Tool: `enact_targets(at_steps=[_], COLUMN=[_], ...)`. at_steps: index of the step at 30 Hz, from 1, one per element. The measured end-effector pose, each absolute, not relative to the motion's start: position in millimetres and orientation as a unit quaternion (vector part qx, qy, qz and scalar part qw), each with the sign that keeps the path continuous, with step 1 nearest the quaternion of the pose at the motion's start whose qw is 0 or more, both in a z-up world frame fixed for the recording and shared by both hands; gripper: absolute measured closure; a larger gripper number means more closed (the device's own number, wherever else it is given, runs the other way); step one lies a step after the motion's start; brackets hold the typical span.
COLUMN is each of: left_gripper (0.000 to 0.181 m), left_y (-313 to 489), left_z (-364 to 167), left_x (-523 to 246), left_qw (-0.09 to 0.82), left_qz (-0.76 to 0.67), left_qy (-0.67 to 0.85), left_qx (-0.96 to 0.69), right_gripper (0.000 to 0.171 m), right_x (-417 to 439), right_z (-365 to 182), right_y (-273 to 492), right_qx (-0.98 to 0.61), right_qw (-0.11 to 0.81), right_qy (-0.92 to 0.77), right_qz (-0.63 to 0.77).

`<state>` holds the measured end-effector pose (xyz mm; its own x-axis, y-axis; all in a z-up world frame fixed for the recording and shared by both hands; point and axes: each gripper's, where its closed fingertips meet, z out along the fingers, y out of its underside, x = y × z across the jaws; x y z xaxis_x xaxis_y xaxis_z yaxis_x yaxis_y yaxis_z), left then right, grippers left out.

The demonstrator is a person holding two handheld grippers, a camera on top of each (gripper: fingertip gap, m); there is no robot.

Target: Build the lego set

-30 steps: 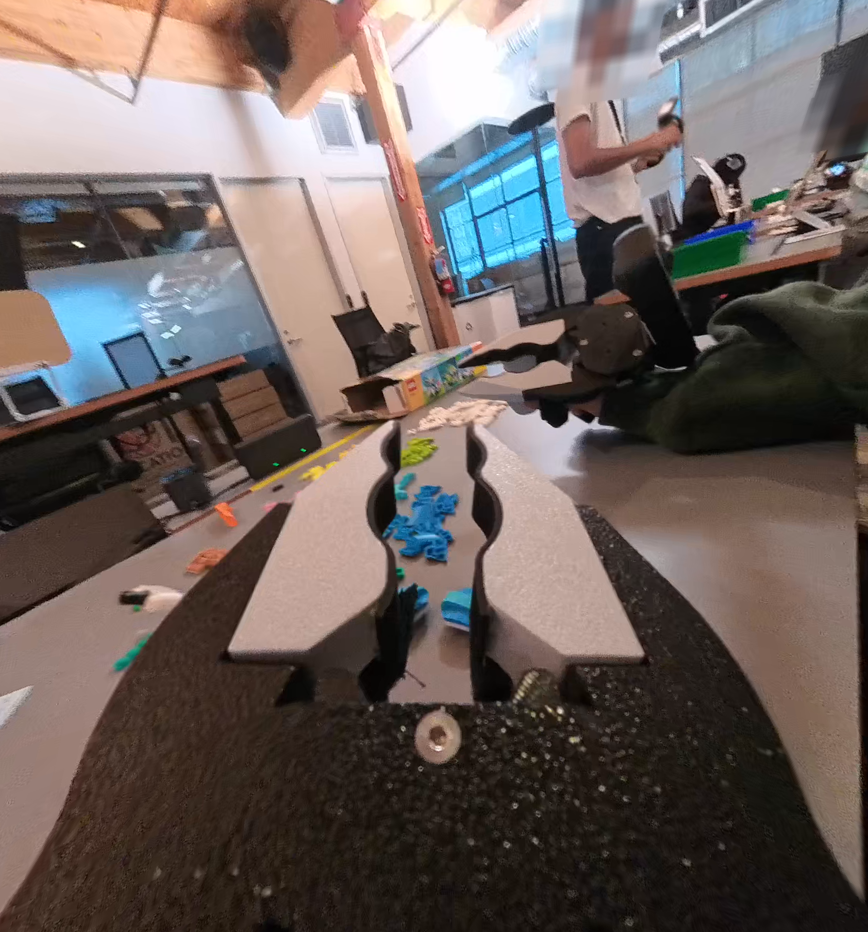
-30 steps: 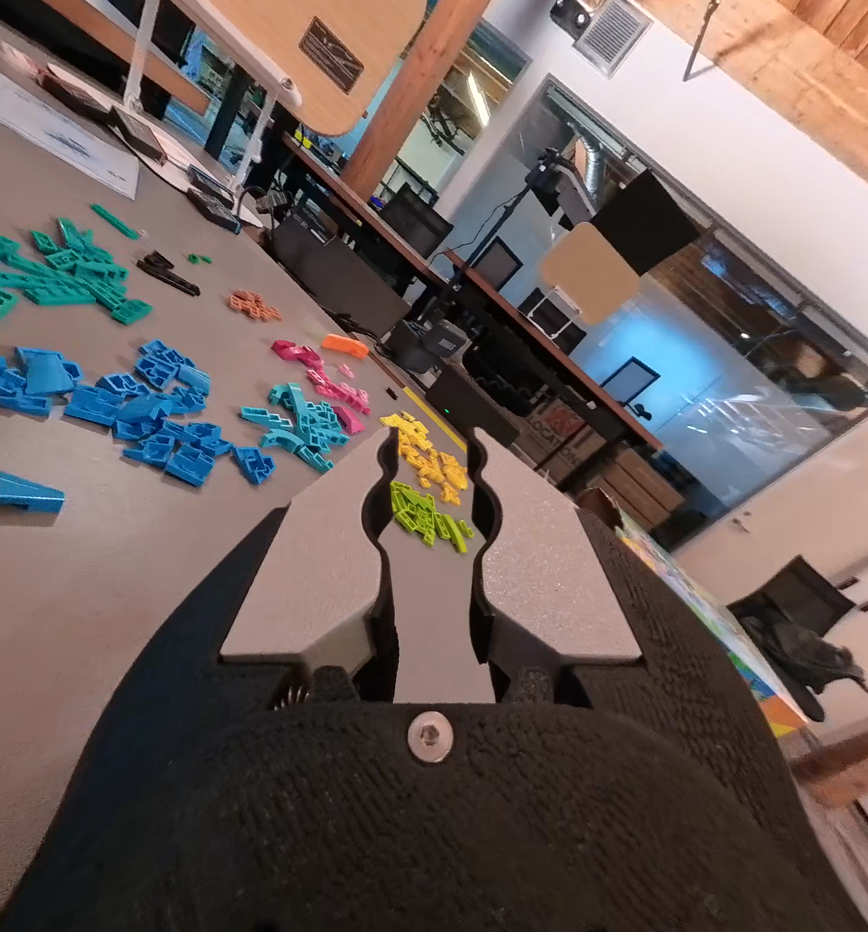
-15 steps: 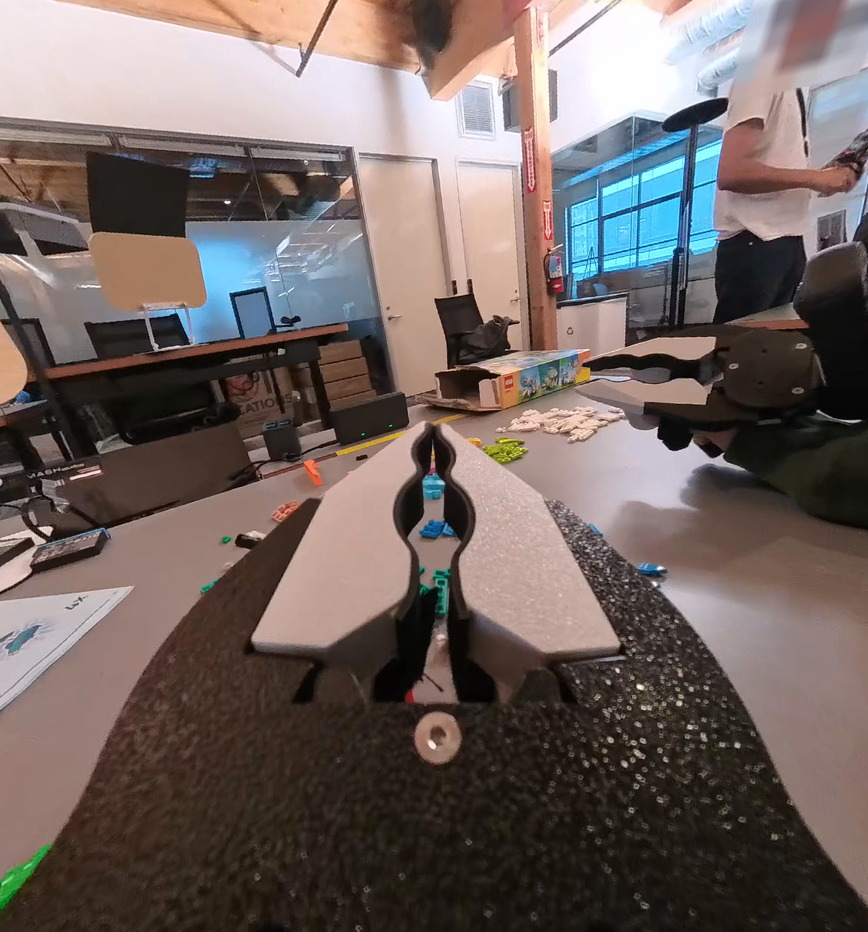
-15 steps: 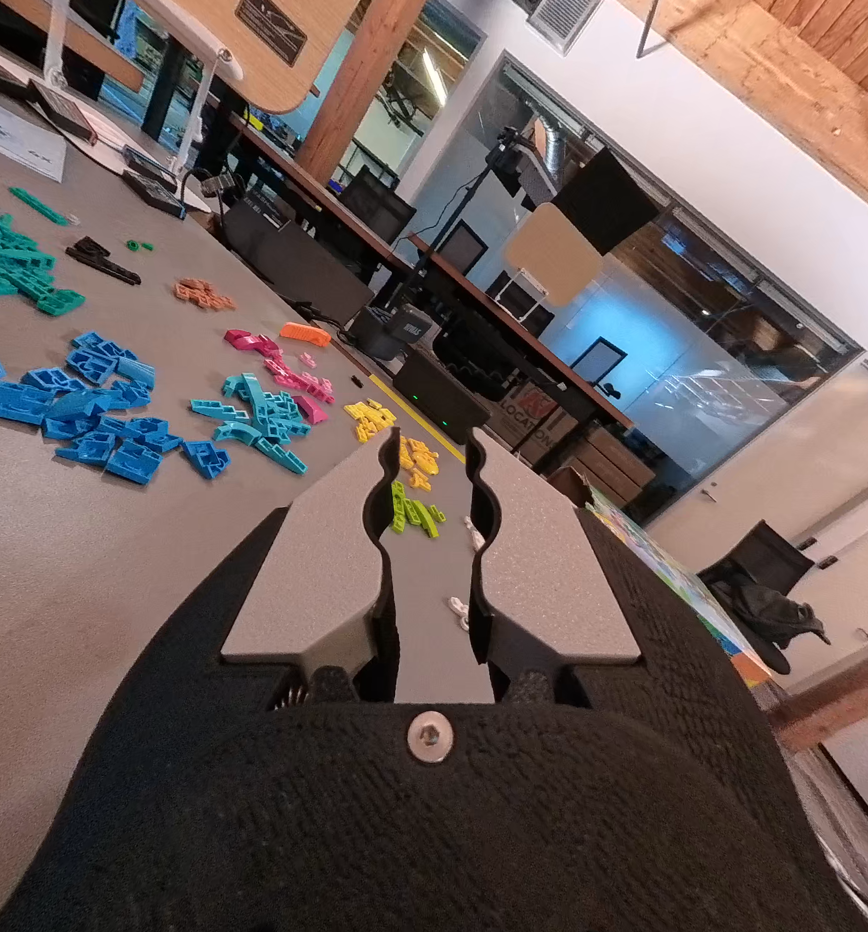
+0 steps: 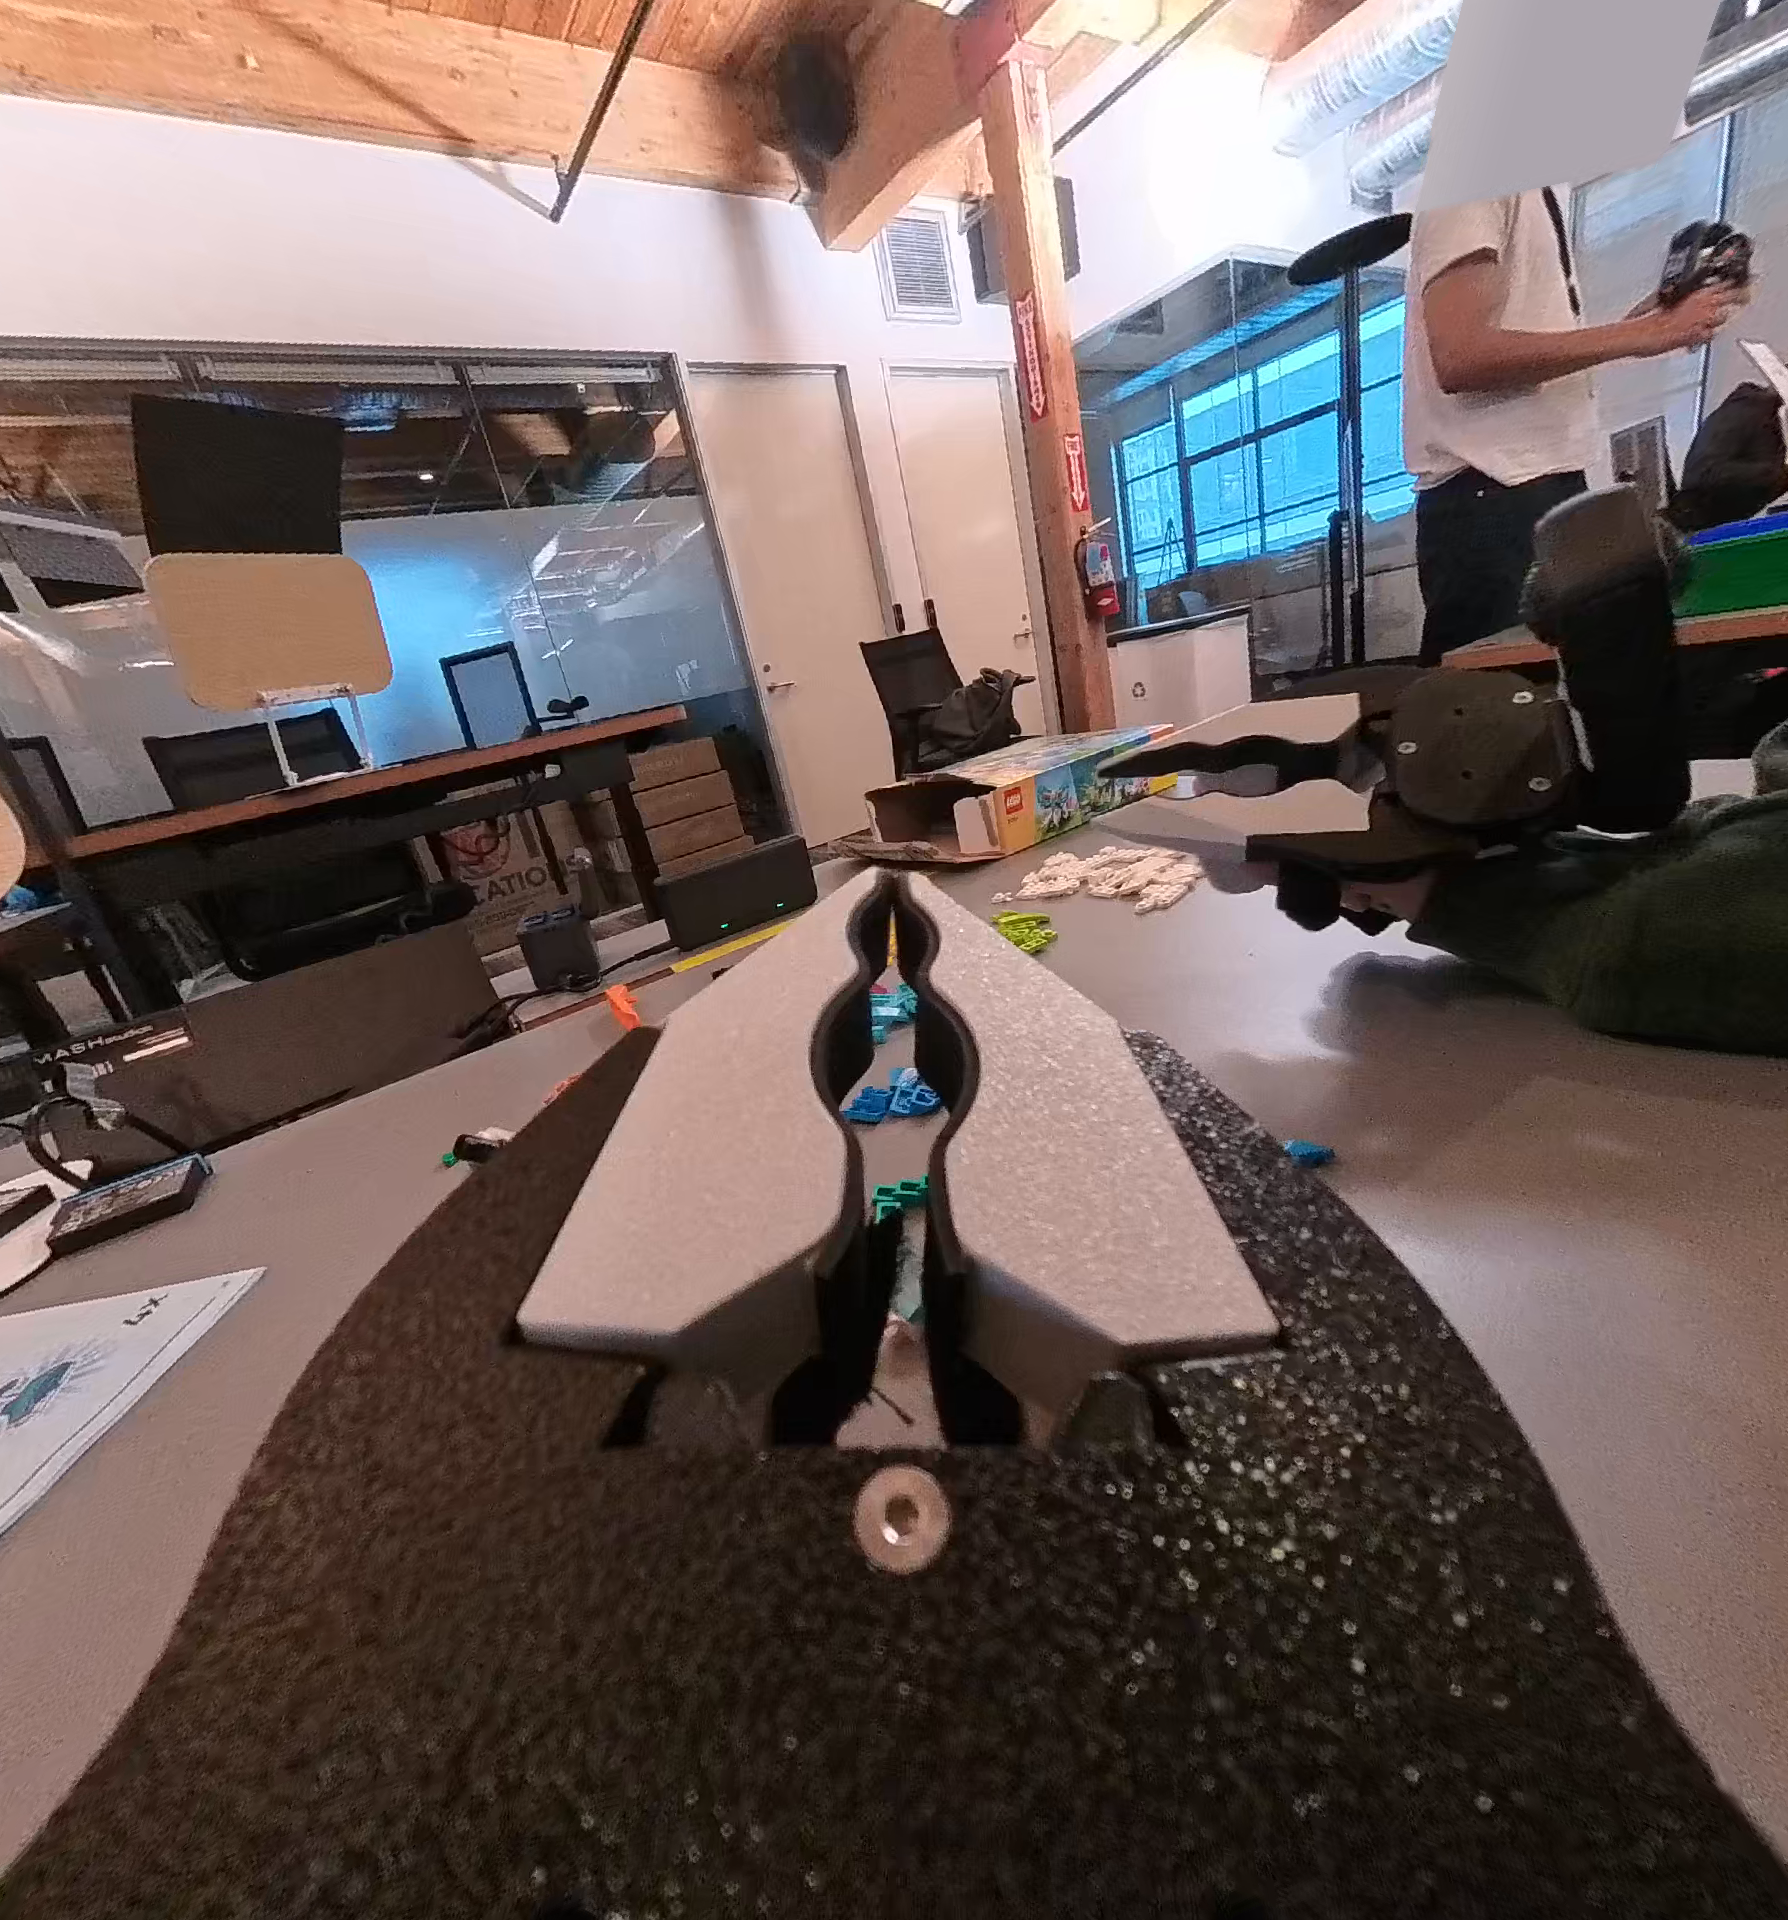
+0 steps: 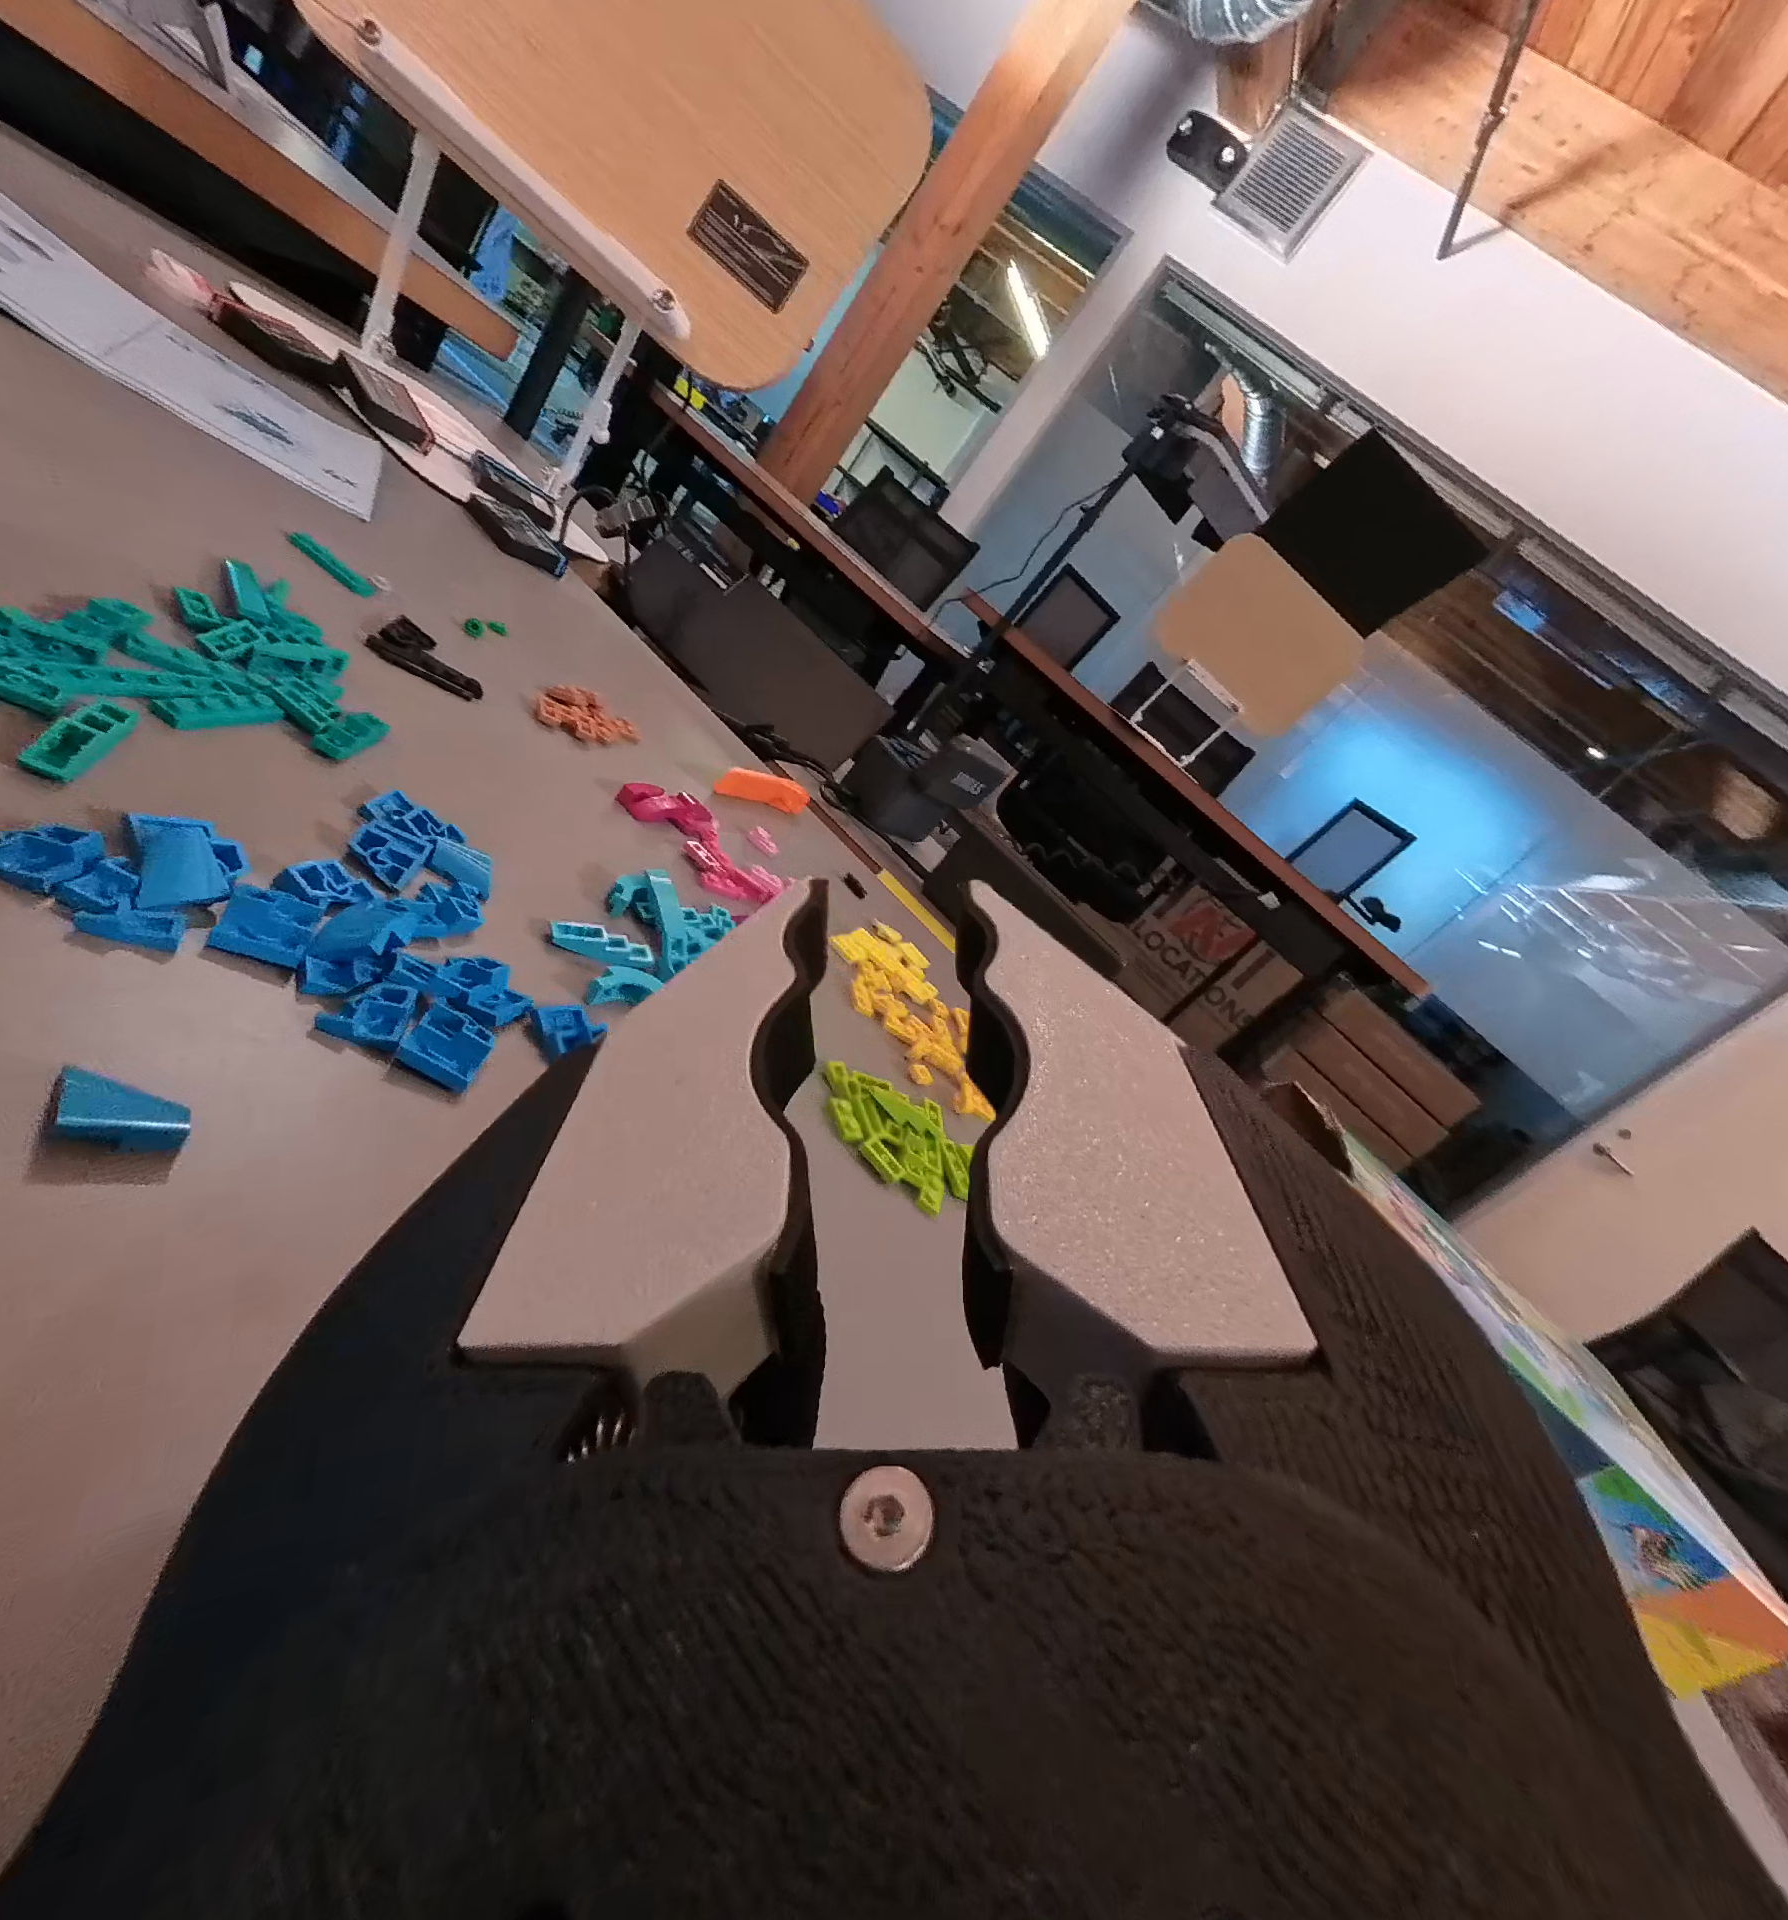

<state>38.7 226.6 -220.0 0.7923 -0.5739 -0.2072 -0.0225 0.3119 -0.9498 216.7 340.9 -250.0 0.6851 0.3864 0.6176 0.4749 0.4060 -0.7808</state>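
Note:
Loose Lego bricks lie sorted by colour on the grey table (image 6: 194, 1299): dark green (image 6: 142, 675), blue (image 6: 350, 935), turquoise (image 6: 651, 935), pink (image 6: 703, 831), yellow (image 6: 900, 997) and lime (image 6: 900, 1132) piles. One blue wedge (image 6: 116, 1112) lies apart. My right gripper (image 6: 892, 904) is open and empty, low over the table, pointing at the lime and yellow piles. It also shows side-on in the left wrist view (image 5: 1129, 769), above white bricks (image 5: 1108, 873). My left gripper (image 5: 892, 894) is shut with nothing seen between its tips; blue bricks (image 5: 890, 1101) lie beyond.
The open Lego box (image 5: 1025, 800) lies at the table's far edge. An instruction booklet (image 5: 48, 1392) lies at the left. Black pieces (image 6: 422, 655) and a brown pile (image 6: 583, 712) sit far out. A dark green sleeve (image 5: 1648, 935) rests on the table. A person (image 5: 1492, 416) stands behind. The gap from one gripper's tips to the other's is roughly 20 cm.
My left gripper's jaws have closed from open to shut, and it has swung left and levelled. My right gripper has stayed open and turned back toward the blue and green piles.

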Motion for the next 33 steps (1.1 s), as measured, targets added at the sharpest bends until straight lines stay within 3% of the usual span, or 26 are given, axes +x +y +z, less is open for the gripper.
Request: enact_targets(at_steps=[21, 24, 28, 30, 33], left_gripper=[0.181, 0.181, 0.181, 0.181, 0.181], left_y=[215.0, 215.6, 216.0, 215.2, 213.9], left_z=[-222.0, -223.0, -225.1, -226.0, -227.5], left_x=[25.9, 26.7, 29.4, 31.3, 34.1], left_qw=[0.771, 0.77, 0.766, 0.765, 0.762], left_qz=[-0.145, -0.145, -0.145, -0.145, -0.143], left_qy=[0.303, 0.305, 0.314, 0.319, 0.327], left_qx=[-0.541, -0.542, -0.542, -0.541, -0.54], right_gripper=[0.148, 0.151, 0.155, 0.154, 0.155], right_x=[233.5, 226.1, 176.9, 171.4, 180.3], right_z=[-243.5, -242.8, -256.8, -267.9, -285.1], right_y=[370.9, 366.7, 316.6, 299.2, 304.6], right_qx=[-0.555, -0.56, -0.581, -0.591, -0.612], right_qw=[0.751, 0.745, 0.59, 0.524, 0.506], right_qy=[-0.356, -0.362, -0.478, -0.521, -0.537], right_qz=[-0.039, 0.02, 0.293, 0.322, 0.282])
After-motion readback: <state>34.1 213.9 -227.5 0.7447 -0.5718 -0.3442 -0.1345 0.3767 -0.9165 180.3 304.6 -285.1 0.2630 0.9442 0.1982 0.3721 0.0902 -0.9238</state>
